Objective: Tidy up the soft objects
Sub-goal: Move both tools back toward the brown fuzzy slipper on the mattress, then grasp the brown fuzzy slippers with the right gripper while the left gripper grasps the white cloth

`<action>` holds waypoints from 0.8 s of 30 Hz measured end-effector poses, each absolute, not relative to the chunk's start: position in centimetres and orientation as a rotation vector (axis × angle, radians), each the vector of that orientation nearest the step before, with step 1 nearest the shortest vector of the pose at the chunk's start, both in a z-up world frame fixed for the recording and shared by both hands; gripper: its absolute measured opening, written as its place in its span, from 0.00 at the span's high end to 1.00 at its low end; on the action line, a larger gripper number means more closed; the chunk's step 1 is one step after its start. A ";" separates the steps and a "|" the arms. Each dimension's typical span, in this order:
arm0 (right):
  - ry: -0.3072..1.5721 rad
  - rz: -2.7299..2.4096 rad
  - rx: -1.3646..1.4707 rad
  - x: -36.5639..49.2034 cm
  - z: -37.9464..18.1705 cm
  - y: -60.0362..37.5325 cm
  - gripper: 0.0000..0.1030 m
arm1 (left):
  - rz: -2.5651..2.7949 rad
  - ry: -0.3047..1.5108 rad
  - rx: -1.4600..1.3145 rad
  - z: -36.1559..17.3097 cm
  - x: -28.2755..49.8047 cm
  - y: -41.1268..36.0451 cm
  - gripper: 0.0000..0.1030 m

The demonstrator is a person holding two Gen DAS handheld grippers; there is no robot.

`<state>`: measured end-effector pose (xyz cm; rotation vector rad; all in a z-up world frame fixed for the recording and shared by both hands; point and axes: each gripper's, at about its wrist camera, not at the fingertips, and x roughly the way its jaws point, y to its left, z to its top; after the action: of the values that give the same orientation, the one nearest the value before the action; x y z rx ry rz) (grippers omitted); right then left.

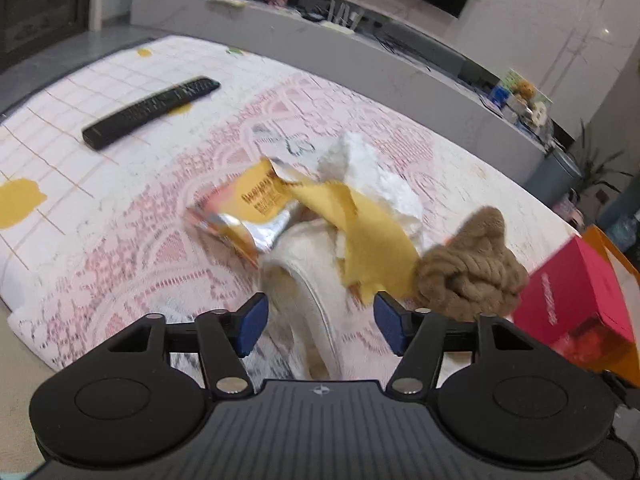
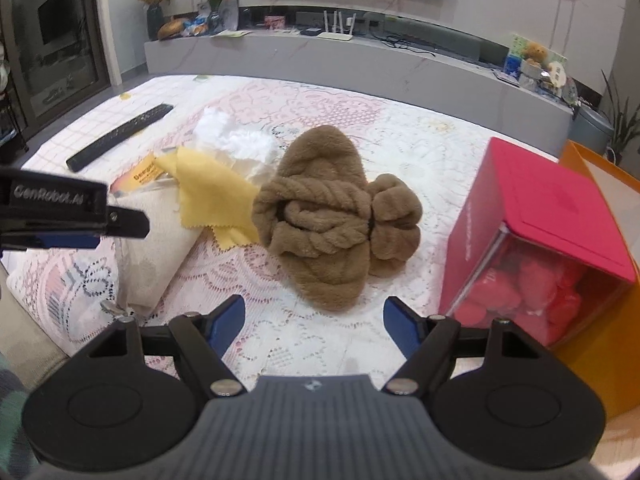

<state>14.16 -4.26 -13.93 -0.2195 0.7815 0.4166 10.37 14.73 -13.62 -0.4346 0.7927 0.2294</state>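
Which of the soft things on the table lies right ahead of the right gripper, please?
The brown slippers: they lie straight ahead of the open right gripper, while the yellow cloth and white tissue lie further left.

black remote control, torn snack wrapper, pink box

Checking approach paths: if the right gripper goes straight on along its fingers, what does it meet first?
Probably the brown slipper: it lies dead ahead of the open right gripper, with only bare lace cloth between. Depth is unclear.
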 end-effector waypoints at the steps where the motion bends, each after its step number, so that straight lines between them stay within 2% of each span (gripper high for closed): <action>1: 0.776 0.419 -0.233 14.3 -14.0 -4.1 0.25 | 0.240 0.774 -0.420 -13.5 10.5 14.6 0.24; 2: 0.767 0.424 -0.247 14.4 -14.0 -3.9 0.24 | 0.251 0.757 -0.395 -13.5 10.7 14.5 0.22; 4: 0.745 0.442 -0.272 14.8 -13.9 -3.6 0.10 | 0.266 0.745 -0.345 -13.7 11.3 14.1 0.22; 8: 0.684 0.448 -0.347 15.8 -13.7 -2.7 0.09 | 0.248 0.784 -0.369 -14.9 12.0 14.2 0.22; 15: 0.607 0.475 -0.461 17.9 -14.3 -1.3 0.09 | 0.242 0.828 -0.352 -16.3 12.9 14.2 0.31; 20: 0.594 0.493 -0.555 18.7 -15.4 0.0 0.07 | 0.226 0.840 -0.323 -16.5 13.1 13.8 0.48; 24: 0.654 0.530 -0.513 19.7 -16.4 0.1 0.08 | 0.211 0.838 -0.314 -16.6 13.0 13.8 0.59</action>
<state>19.71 0.13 -16.39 -0.5128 0.6544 0.5305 13.02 13.77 -16.58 -0.3138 0.8383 0.2111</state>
